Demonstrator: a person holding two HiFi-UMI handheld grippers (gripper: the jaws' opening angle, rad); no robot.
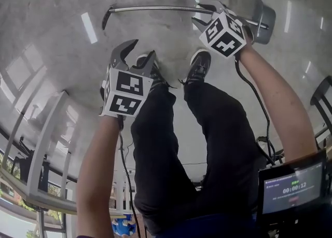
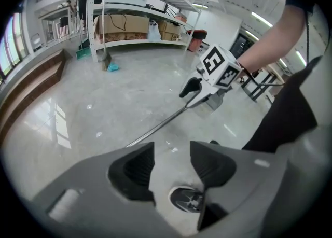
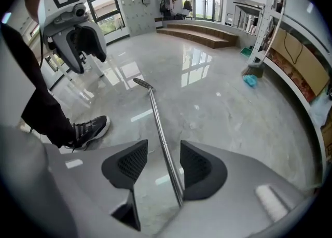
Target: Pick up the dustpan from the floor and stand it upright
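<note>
Right gripper view, closest in: what is the right claw (image 3: pixel 160 163) doing?
– It's spread apart and gripping nothing. The metal handle (image 3: pixel 160 123) of the dustpan (image 1: pixel 171 9) runs up between the two pads. It sits nearer the right-hand pad, with a clear gap to the other one.

And where is the dustpan lying?
– Flat on the shiny grey floor (image 3: pixel 223 107). The handle stretches away from the claw to a black grip end (image 3: pixel 141 82). In the head view the grey scoop (image 1: pixel 263 22) lies just beyond the right claw, and the handle runs leftwards across in front of the person's shoes (image 1: pixel 199 66).

What about the left claw (image 2: pixel 171 162)?
– That one is released too, with its pads wide. Between them there is only floor and the toe of one shoe. It hangs over that shoe, apart from the handle.

Farther off?
– Low steps (image 3: pixel 202 29) sit below tall windows. Along the wall stands a white shelf rack (image 2: pixel 135 9) with cardboard boxes on it. A blue cloth (image 3: pixel 250 80) lies on the floor at its foot.
</note>
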